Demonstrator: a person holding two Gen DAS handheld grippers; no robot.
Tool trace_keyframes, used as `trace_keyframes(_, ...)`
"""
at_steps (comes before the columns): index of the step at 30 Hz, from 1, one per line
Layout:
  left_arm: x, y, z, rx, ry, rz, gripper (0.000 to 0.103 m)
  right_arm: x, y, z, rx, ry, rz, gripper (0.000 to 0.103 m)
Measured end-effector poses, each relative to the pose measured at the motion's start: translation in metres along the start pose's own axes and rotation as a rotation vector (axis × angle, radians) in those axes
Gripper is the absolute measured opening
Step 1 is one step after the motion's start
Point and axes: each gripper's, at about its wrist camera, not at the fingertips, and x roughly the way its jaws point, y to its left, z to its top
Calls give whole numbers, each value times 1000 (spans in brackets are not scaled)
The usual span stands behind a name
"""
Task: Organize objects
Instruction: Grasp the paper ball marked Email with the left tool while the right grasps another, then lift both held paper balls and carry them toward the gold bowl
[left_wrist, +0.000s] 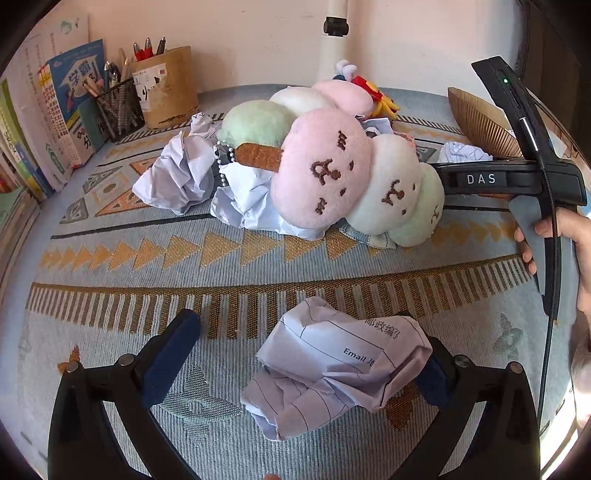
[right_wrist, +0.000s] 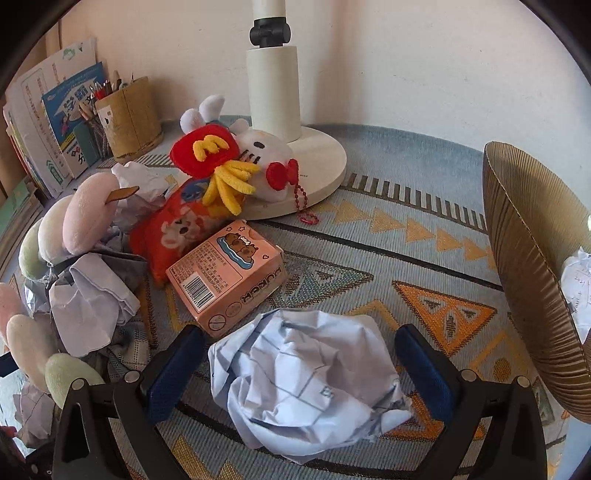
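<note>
In the left wrist view a crumpled sheet of printed paper (left_wrist: 340, 365) lies on the patterned cloth (left_wrist: 110, 332) between my left gripper's (left_wrist: 303, 328) fingers. That gripper is open, and the paper rests against its right pad only. In the right wrist view my right gripper (right_wrist: 299, 338) is open too, straddling a larger crumpled paper ball (right_wrist: 306, 384) without squeezing it. The left wrist view also shows a hand (left_wrist: 569, 236) holding the right gripper's black body (left_wrist: 491, 179), its fingers hidden behind a pink, white and green plush skewer (left_wrist: 325, 166).
More crumpled paper (left_wrist: 177, 177) surrounds the plush pile. A peach card box (right_wrist: 229, 277), a red plush bag (right_wrist: 166, 229) and a fries plush (right_wrist: 221, 166) lie by the lamp base (right_wrist: 321, 162). A brown ribbed bowl (right_wrist: 535, 258) holds paper. Pen holders (left_wrist: 166, 85) and books (left_wrist: 55, 110) stand back left.
</note>
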Motion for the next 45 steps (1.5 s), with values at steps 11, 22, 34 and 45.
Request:
trace_keyframes(11, -1, 0, 0, -1, 0, 1, 103, 1, 0, 2, 2, 0, -1, 103)
trace_keyframes(22, -1, 0, 0, -1, 0, 1, 103, -7, -4, -5, 6, -1, -5, 103)
trace_keyframes(34, -1, 0, 0, -1, 0, 1, 103, -5, -2, -2, 6, -1, -6, 103)
trace_keyframes(45, -11, -3, -10, -20, -3, 11, 102, -3, 1, 0, 7, -2, -5, 103)
